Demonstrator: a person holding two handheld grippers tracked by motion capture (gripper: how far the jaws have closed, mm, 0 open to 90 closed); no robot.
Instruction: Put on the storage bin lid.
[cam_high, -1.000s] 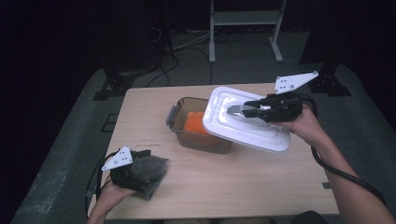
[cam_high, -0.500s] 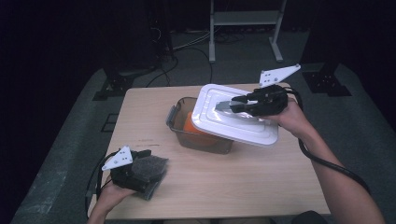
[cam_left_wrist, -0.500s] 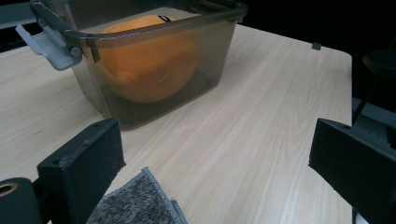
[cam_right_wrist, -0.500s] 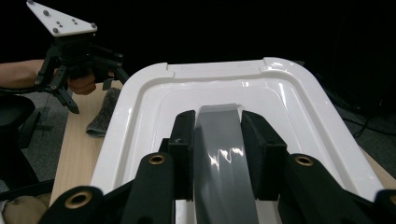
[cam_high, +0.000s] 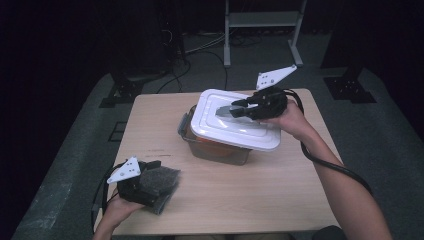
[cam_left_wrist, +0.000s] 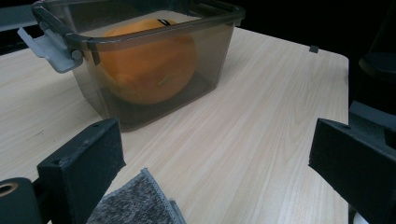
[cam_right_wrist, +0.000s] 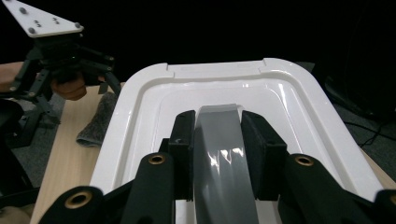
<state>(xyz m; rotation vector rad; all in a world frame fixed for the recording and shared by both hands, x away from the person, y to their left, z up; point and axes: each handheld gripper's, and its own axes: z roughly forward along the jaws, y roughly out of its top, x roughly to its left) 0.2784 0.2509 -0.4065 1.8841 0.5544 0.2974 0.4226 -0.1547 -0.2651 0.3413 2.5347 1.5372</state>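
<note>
Leftward since a second ago, the white lid (cam_high: 235, 120) now hovers over the box (cam_left_wrist: 140, 65). Near left, the left gripper (cam_high: 142, 182) rests open by a cloth (cam_high: 160, 182). The right gripper (cam_high: 240, 107) clenches the lid's grey handle (cam_right_wrist: 224, 158); rigid, light, likely slippery.

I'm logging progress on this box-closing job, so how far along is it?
Done: the round orange fruit sits inside the smoky transparent plastic box. In hand: the right gripper is clamped on the grey handle of the white rectangular lid, held tilted above the box. Left: seating the lid and presumably closing the grey latch.
</note>
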